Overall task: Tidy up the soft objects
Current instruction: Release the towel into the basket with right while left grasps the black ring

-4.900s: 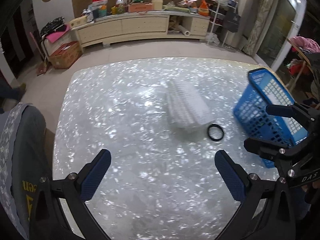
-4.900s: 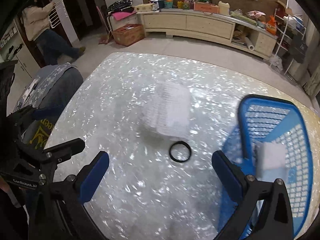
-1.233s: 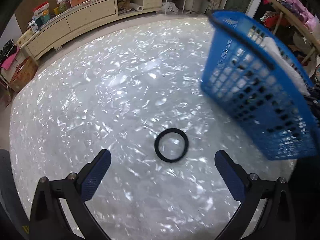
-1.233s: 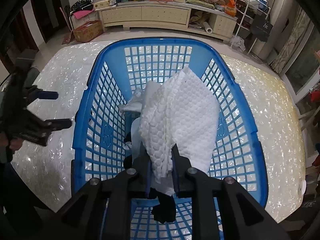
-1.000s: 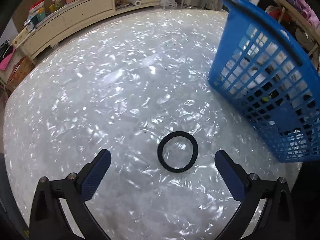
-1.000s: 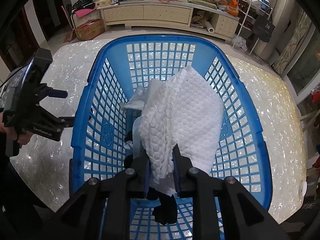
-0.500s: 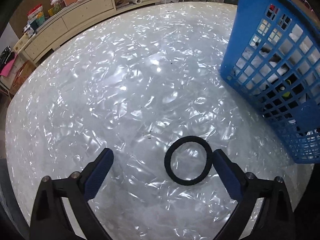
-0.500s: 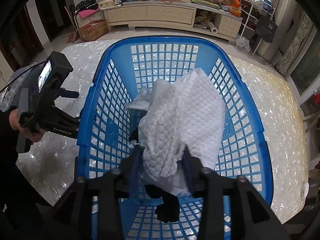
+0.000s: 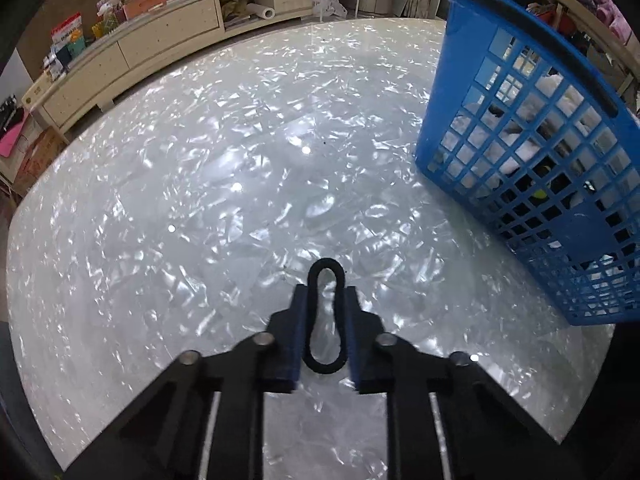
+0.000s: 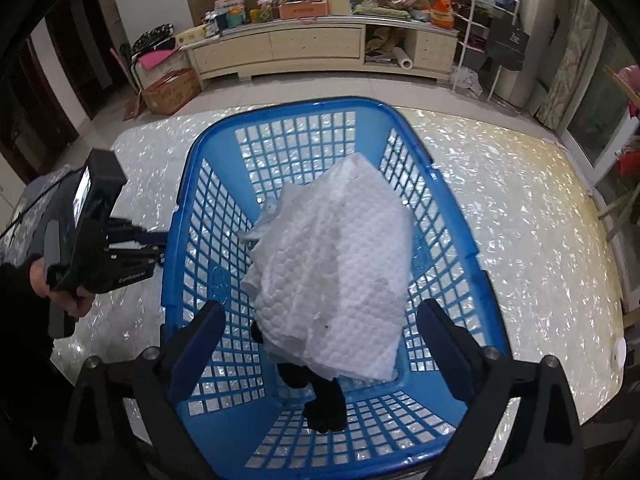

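Observation:
In the left wrist view my left gripper (image 9: 325,296) is shut on a black elastic band (image 9: 326,262), squeezed into a narrow loop against the table. The blue mesh basket (image 9: 560,92) stands just to its right. In the right wrist view my right gripper (image 10: 320,310) hangs over the basket (image 10: 188,200) with its jaws opening wide. A white quilted cloth (image 10: 340,264) lies in the basket between the fingers, and neither pad touches it. A black soft item (image 10: 326,404) pokes out from under the cloth. A hand (image 10: 66,300) holds the left gripper's body to the left of the basket.
The table (image 9: 200,200) is glossy white with a pearly pattern; its rounded edge runs close behind the basket. Beyond it are a long cream sideboard (image 10: 312,46) loaded with clutter, a cardboard box (image 10: 172,88) on the floor and a white wire rack (image 10: 476,28).
The left fingers closed around the black band and pinched it from a round ring into a narrow loop. The right jaws spread apart and let go of the white cloth, which settled in the basket.

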Tool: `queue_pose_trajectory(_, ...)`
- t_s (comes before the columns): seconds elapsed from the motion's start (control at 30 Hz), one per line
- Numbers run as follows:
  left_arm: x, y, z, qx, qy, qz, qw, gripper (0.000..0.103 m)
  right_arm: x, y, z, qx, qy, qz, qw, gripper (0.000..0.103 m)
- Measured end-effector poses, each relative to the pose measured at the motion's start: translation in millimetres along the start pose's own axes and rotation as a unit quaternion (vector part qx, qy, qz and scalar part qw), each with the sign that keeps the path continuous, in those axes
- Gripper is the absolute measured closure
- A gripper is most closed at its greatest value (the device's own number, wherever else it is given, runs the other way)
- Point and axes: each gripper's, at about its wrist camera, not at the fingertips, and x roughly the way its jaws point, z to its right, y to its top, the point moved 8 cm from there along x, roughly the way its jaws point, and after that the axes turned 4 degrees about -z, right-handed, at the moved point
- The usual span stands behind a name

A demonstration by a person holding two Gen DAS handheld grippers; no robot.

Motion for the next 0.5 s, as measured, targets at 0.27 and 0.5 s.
queue_pose_trajectory(0.27,-55.9,-17.1,18.2,-0.011,-0.024,0.029,0.9992,0.094,-7.0,-5.3,4.6,0.007,-0.022,0.007,1.000,0.000)
queue_pose_trajectory(0.5,-124.7,-14.7,64.6,0.017,-0.033,0.073,0.9966,0.094,-12.0,-17.3,16.5,0.024,-0.038,0.006,0.999,0.000)
